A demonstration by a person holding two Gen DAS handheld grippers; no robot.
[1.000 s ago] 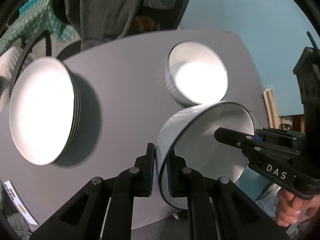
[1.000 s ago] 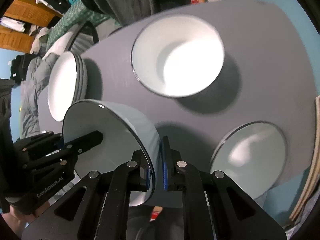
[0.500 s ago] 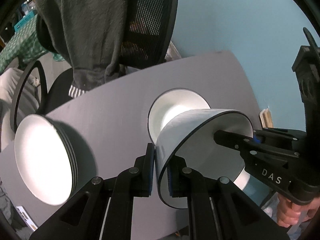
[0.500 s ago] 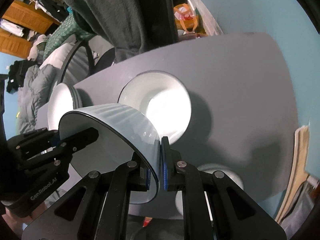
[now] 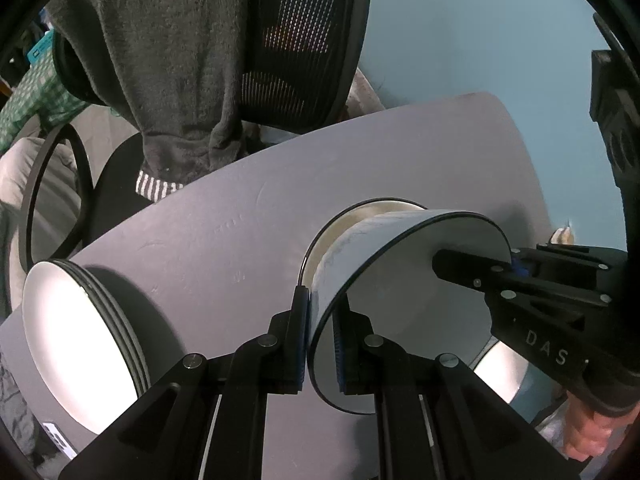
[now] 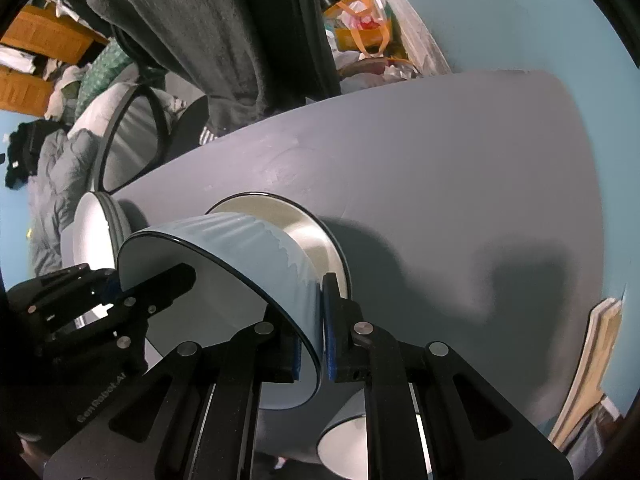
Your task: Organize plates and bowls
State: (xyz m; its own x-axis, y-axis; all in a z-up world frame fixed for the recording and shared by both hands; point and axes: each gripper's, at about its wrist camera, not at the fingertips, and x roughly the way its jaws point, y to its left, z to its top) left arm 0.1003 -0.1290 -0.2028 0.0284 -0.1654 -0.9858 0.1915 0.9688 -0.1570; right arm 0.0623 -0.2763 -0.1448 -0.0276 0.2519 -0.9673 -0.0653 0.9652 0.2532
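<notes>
Bowl [image 5: 400, 280], pale blue outside and white inside with a dark rim, is held above the grey table [image 5: 240, 220], tipped on its side. The left gripper [image 5: 322, 344] is clamped on the near part of its rim; the right gripper [image 6: 322, 332] is clamped on the opposite part. Directly behind it sits a second bowl [image 6: 304, 232], upright on the table and apparently the nesting target. A stack of plates [image 5: 72, 344] stands well apart to the left, and a third bowl [image 6: 344, 436] lies near the table's front edge.

Assessment: the step in hand appears to be nesting. Level the held bowl first, centre it over the second bowl, lower both sides evenly, and release only once it is seated.
</notes>
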